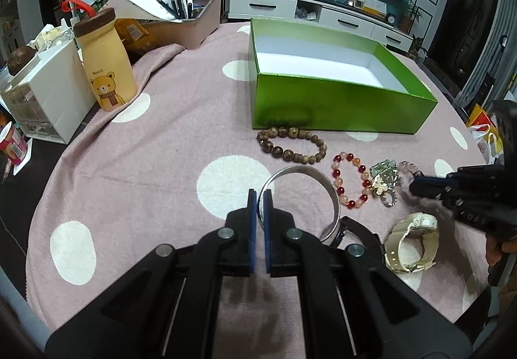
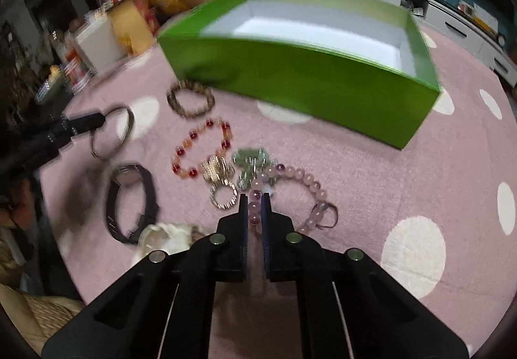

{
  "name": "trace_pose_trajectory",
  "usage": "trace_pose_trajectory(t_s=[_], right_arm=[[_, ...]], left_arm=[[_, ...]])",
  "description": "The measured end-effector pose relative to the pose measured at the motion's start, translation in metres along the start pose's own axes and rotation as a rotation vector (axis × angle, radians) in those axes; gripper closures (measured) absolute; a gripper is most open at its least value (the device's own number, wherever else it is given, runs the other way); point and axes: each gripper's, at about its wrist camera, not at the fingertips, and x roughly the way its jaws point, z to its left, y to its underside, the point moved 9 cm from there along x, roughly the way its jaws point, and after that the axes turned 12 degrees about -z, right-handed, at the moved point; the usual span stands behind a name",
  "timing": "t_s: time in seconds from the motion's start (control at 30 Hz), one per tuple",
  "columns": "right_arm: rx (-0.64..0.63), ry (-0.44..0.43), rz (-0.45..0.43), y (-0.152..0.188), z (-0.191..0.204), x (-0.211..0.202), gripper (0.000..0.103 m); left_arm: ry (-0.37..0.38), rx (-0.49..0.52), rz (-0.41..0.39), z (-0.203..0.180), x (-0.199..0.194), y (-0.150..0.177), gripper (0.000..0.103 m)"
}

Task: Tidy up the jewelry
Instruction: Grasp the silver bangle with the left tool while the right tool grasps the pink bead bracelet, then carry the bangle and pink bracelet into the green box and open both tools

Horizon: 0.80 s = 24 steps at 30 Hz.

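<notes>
Two grippers: both closed on jewelry.
Left gripper (image 1: 259, 197): fingers pinch silver bangle (image 1: 332, 197) rim.
Right gripper (image 2: 254, 202): fingers clamp pink bead bracelet (image 2: 310, 184).
Open room: bare polka-dot cloth (image 1: 129, 181) left of the pieces; red bead bracelet (image 1: 350, 179), wooden bead bracelet (image 1: 290, 142) near green box (image 1: 339, 107) front wall.
Box: white interior, nothing visible inside.
Cream watch (image 1: 412, 241): nearest table edge.

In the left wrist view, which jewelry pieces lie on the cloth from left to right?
Brown wooden bead bracelet → silver bangle held in the left gripper → red and peach bead bracelet → cream watch.
</notes>
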Motion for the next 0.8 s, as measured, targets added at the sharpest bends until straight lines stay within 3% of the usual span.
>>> trace_pose_trajectory(t_s=[0.17,0.3,0.6,0.8], right_arm=[[0.213,-0.149,-0.151,-0.030,-0.016,-0.036,0.096],[0.286,-0.217,-0.233,-0.048,-0.022,-0.060,0.096],[0.260,-0.174,-0.324,-0.090,-0.027,-0.073,0.096],[0.252,-0.126,-0.362,-0.114,-0.039,-0.061,0.096]], left_arm=[[0.016,0.001,-0.023,-0.005,-0.008,-0.010,0.100],[0.039,0.003,-0.045,-0.012,-0.012,-0.025,0.100],[0.084,0.036,-0.106,-0.033,-0.002,-0.083,0.100],[0.080,0.030,-0.110,-0.042,0.030,-0.129,0.100]])
